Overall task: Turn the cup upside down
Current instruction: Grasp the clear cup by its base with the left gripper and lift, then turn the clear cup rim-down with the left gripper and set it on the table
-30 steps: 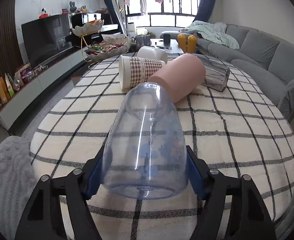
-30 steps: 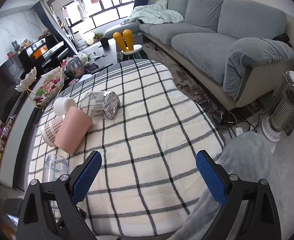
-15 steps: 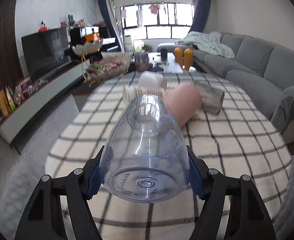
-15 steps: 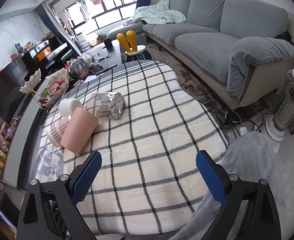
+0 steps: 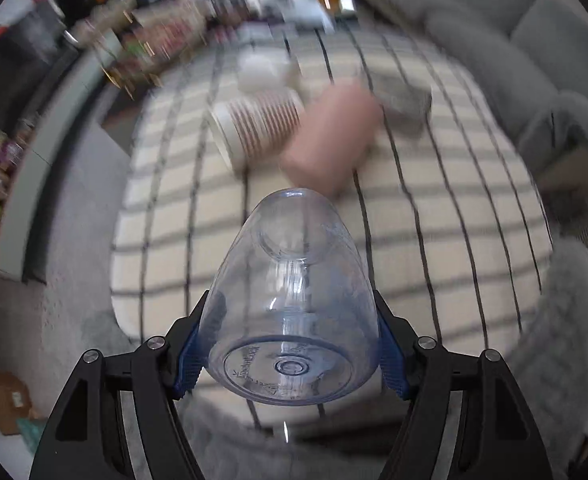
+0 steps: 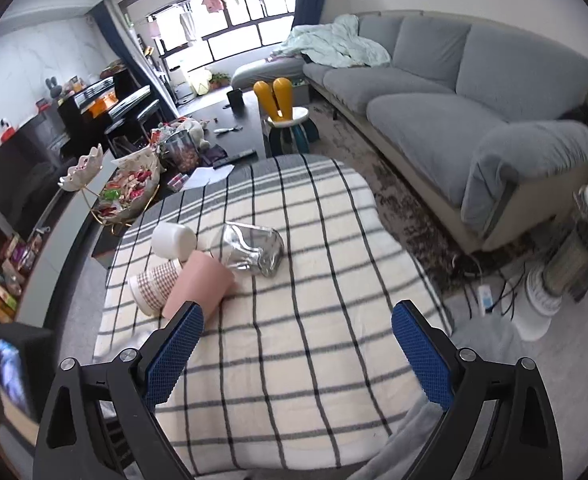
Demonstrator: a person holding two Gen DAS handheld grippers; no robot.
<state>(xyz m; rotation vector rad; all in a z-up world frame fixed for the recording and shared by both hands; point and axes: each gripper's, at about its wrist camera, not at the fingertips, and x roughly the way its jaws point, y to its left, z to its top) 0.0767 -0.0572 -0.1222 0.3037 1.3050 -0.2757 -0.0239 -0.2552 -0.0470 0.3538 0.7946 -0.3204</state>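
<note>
My left gripper (image 5: 292, 354) is shut on a clear plastic cup (image 5: 292, 304). It holds the cup in the air above the near edge of the checked table (image 5: 433, 248). The cup's base faces the camera and its mouth points away and down toward the cloth. My right gripper (image 6: 295, 354) is open and empty above the near part of the table (image 6: 317, 320). The left gripper shows only as a dark blurred shape at the left edge of the right wrist view.
A pink cup (image 6: 200, 288), a checked paper cup (image 6: 152, 286), a white cup (image 6: 173, 241) and a shiny silver cup (image 6: 250, 248) lie on their sides at the table's far left. A grey sofa (image 6: 453, 108) stands at the right, a heater (image 6: 565, 272) on the floor.
My left gripper has lifted the clear cup off the table and tipped forward, so the cup's mouth now points down at the cloth. The right gripper moved a little closer over the table.
</note>
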